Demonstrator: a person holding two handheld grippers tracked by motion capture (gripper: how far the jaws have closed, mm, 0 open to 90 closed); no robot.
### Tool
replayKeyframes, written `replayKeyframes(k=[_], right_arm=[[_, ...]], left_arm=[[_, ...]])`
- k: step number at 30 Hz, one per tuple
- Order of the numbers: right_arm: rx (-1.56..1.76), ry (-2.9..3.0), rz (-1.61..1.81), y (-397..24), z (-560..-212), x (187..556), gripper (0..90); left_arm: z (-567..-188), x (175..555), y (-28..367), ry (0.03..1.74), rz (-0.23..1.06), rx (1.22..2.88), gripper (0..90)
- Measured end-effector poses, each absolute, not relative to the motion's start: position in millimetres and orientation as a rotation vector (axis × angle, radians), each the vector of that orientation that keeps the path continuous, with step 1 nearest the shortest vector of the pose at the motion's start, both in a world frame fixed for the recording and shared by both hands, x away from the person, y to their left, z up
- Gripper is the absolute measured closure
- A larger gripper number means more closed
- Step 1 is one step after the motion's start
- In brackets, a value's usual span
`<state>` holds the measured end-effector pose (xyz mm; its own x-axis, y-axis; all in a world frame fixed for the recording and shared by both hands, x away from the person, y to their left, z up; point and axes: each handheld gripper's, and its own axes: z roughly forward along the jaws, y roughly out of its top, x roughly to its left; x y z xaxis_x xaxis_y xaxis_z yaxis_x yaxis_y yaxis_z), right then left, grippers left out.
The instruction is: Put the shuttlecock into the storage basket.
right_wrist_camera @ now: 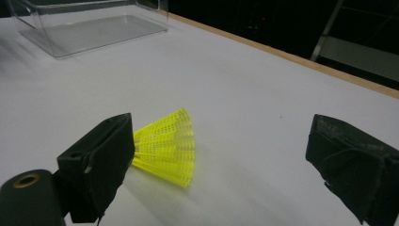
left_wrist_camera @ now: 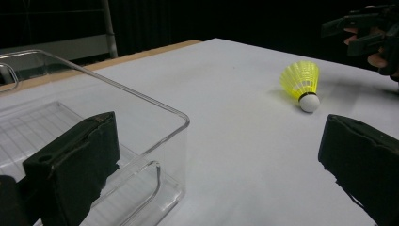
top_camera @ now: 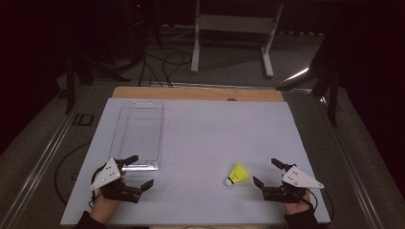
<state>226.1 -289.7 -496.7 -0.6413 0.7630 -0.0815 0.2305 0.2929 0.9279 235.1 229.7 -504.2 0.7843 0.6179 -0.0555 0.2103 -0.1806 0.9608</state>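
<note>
Right now both tools stand wide open and hold nothing. The right tool (top_camera: 267, 174) sits just beside the yellow shuttlecock (top_camera: 238, 174), which lies on its side on the white tabletop (top_camera: 215, 133) — likely lined up for a pick. The left tool (top_camera: 138, 171) waits at the clear tray (top_camera: 138, 129), well apart. Only the left gripper view shows the shuttlecock's white cork — the right tool's jaw hides it.

In the right gripper view, the shuttlecock (right_wrist_camera: 167, 148) has its cork hidden behind the near jaw of the right gripper (right_wrist_camera: 226, 160); the clear tray (right_wrist_camera: 89, 26) beyond is cut off by the frame's top edge.
</note>
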Motion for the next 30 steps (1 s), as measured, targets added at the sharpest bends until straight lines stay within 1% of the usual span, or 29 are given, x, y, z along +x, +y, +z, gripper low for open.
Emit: replayKeyframes(k=[18,24,30], right_arm=[[0.846,2.021,1.360,-289,-496,226,8.3],[0.846,2.018,1.360,-289,-496,227,8.3],[0.857,2.017,1.356,-289,-496,227,8.3]], left_arm=[[-496,234,226,0.654,0.368,1.754,0.0],[-478,236,227,0.673,0.359,1.740,0.0],[-450,240,224,0.641,0.366,1.773,0.0]])
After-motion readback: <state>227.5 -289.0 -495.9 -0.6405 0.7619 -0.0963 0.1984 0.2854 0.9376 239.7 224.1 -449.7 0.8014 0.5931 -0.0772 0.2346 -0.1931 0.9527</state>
